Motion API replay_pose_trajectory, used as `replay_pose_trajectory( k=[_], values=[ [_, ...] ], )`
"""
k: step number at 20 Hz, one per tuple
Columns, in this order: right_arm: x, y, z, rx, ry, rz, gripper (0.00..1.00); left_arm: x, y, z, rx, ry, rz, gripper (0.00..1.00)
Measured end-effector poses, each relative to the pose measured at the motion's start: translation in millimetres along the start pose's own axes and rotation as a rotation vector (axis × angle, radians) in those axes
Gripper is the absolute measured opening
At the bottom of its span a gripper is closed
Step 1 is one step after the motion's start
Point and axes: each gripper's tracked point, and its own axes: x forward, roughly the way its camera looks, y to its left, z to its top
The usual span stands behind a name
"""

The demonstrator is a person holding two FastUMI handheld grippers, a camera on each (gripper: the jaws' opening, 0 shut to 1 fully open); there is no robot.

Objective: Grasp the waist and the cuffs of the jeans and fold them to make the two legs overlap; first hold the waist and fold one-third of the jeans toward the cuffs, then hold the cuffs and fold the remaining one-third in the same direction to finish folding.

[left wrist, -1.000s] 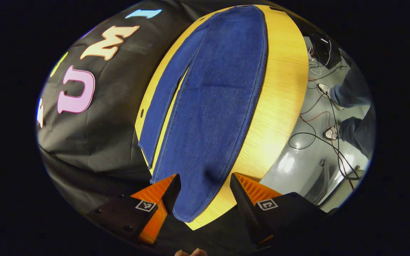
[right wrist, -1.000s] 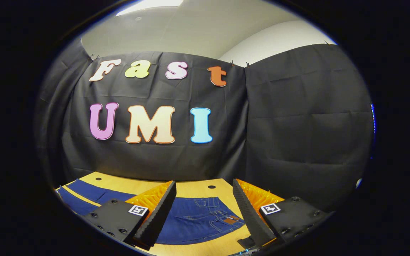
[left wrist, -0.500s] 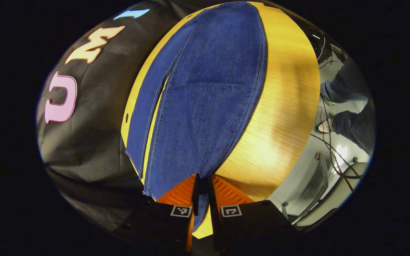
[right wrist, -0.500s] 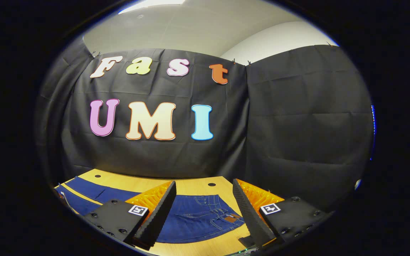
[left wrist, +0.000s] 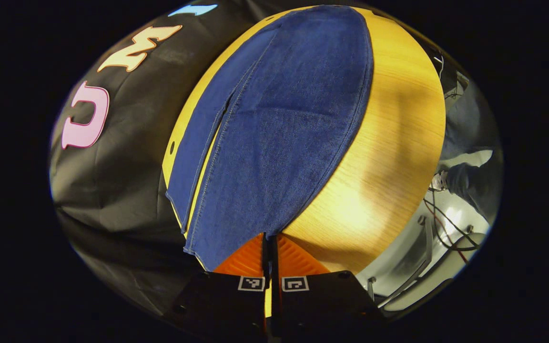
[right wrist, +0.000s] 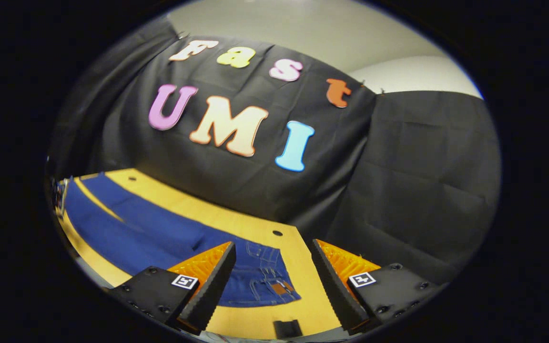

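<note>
Blue jeans lie spread flat along a yellow wooden table, the two legs side by side with a thin strip of tabletop showing between them. In the left gripper view, the left gripper has its fingers drawn together at the near end of the closer leg, right at the cuff — the fingers meet at the hem's edge and appear to pinch the denim, though the contact itself is hidden behind them. Beyond the table's right edge, a grey floor carries loose cables, and a person's shoe and trouser leg stand near them. In the right gripper view, the right gripper hangs above the other end of the table with its fingers spread wide and nothing between them — the waist of the jeans, with its pockets and a small brown patch, lies below and between the fingers, apart from both. A small dark object sits at the table's near edge, too blurred to tell what it is. A black cloth wall stands behind the table.
</note>
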Motion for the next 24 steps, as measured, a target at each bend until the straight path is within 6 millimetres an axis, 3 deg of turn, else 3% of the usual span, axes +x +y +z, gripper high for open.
replay_pose_trajectory(
  k=[6, 11, 20, 24],
  values=[
    [22.5, 27.0, -86.8, -0.302, 0.135, 0.179, 0.99, 0.7, -0.1, -1.1, -0.02, 0.023, 0.014, 0.0],
    [38.3, 40.1, -145.4, -0.482, 0.232, 0.28, 0.99, -0.3, -0.5, -1.5, -0.03, 0.041, 0.023, 0.0],
    [59.5, 81.2, -204.3, -0.767, 0.291, 0.478, 0.99, 1.2, 0.2, -2.1, -0.035, 0.057, 0.029, 0.0],
    [73.2, 91.4, -210.0, -0.861, 0.298, 0.516, 0.95, 1.4, 0.3, -1.6, -0.034, 0.061, 0.034, 0.0]
  ],
)
